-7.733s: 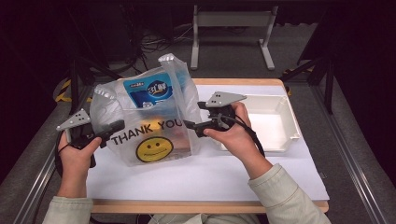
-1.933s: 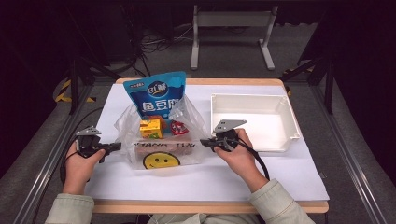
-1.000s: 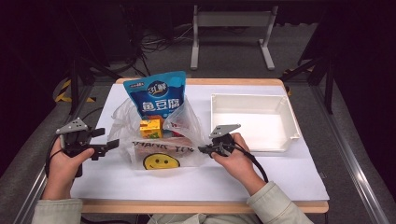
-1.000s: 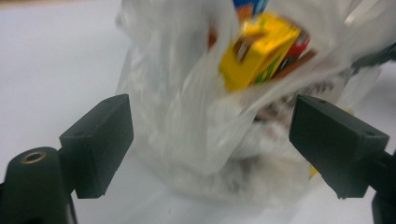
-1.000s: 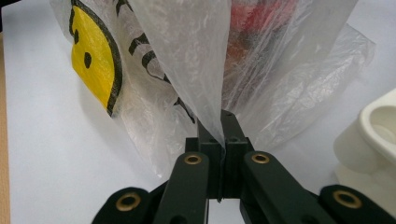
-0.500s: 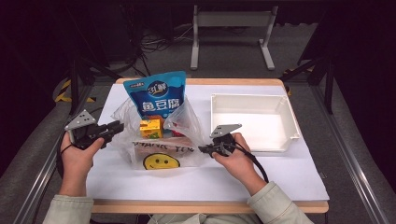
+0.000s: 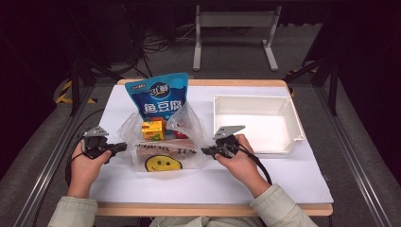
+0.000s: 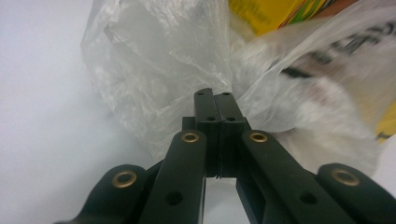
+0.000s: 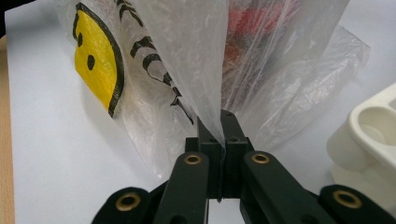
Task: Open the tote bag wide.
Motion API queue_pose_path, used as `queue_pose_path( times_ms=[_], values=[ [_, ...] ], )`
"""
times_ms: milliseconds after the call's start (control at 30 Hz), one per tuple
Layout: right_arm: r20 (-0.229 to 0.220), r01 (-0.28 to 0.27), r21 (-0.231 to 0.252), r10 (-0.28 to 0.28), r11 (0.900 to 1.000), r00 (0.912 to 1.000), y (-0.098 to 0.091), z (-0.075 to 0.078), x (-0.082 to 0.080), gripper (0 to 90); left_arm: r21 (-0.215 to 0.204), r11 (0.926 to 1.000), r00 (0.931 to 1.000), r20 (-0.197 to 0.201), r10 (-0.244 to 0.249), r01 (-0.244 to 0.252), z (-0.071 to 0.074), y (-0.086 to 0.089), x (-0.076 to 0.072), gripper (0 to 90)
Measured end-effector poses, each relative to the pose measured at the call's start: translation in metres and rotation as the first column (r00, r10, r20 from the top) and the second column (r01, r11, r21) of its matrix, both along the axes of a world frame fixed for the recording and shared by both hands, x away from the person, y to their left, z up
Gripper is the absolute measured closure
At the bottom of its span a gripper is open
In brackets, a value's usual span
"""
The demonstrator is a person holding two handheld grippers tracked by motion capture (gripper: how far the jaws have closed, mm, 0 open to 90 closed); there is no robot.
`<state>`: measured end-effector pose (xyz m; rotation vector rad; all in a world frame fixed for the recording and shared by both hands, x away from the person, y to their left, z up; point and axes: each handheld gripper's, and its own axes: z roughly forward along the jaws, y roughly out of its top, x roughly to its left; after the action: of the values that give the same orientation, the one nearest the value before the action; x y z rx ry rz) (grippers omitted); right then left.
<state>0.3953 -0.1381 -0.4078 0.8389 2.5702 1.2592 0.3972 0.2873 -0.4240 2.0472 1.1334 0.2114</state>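
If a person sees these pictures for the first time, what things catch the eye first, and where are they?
The clear plastic bag with a yellow smiley face lies at the table's middle, with a tall blue snack pouch standing up out of it. The left gripper and the right gripper pinch the bag at its two sides, jaws shut on the film. A white tray sits to the right.

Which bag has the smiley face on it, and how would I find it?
Look at the table covered in white. Left of the white tray, between the two hand-held grippers, sits a clear plastic bag holding a big blue packet and a small yellow box. It alone is see-through, with a yellow smiley face printed on its front.
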Motion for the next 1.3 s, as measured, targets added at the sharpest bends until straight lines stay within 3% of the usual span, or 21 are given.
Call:
queue_pose_path(
  times_ms=[333, 500, 633, 867, 933, 1033, 1100, 1233, 1300],
  values=[
    [-0.006, -0.002, 0.004, 0.002, 1.0, 1.0, 0.0, 0.0, 0.001, 90.0, -0.02, 0.9997, 0.9995, -0.03, -0.014, 0.014, -0.016, -0.005, 0.007, 90.0],
    [-0.034, -0.009, -0.007, 0.009, 0.9999, 0.9994, 0.0, -0.003, 0.002, 90.0, -0.029, 0.9995, 0.9992, -0.038, -0.015, 0.014, -0.022, -0.004, 0.01, 90.0],
    [-0.065, -0.017, -0.027, 0.015, 0.9995, 0.9978, 0.001, -0.006, 0.003, 90.0, -0.03, 0.9995, 0.9997, -0.019, -0.012, 0.012, -0.019, -0.004, 0.008, 90.0],
    [-0.049, -0.021, -0.025, 0.019, 0.9995, 0.9986, 0.001, -0.001, 0.001, 86.1, -0.055, 0.9985, 0.9999, 0.013, -0.008, 0.009, -0.014, -0.002, 0.007, 90.0],
    [-0.026, -0.023, -0.023, 0.023, 0.9995, 0.9994, 0.002, 0.004, 0.0, 77.8, -0.064, 0.9979, 0.9997, 0.023, -0.004, 0.006, -0.012, -0.001, 0.006, 90.0],
    [-0.006, -0.014, 0.031, 0.014, 0.9994, 0.9999, 0.002, 0.015, -0.003, 62.8, -0.067, 0.9977, 0.9996, 0.029, -0.004, 0.006, -0.011, -0.001, 0.005, 90.0],
    [0.032, -0.009, 0.074, 0.007, 0.9972, 0.9995, 0.003, 0.026, -0.006, 53.5, -0.069, 0.9976, 0.9995, 0.032, -0.005, 0.007, -0.01, -0.002, 0.004, 90.0],
    [0.098, -0.007, 0.136, -0.006, 0.9907, 0.9951, 0.004, 0.046, -0.011, 42.7, -0.071, 0.9974, 0.9994, 0.034, -0.006, 0.008, -0.009, -0.002, 0.003, 90.0],
    [0.119, -0.007, 0.144, -0.01, 0.9896, 0.9928, 0.005, 0.051, -0.01, 41.7, -0.073, 0.9973, 0.9994, 0.033, -0.009, 0.011, -0.009, -0.002, 0.003, 90.0]
  ],
)
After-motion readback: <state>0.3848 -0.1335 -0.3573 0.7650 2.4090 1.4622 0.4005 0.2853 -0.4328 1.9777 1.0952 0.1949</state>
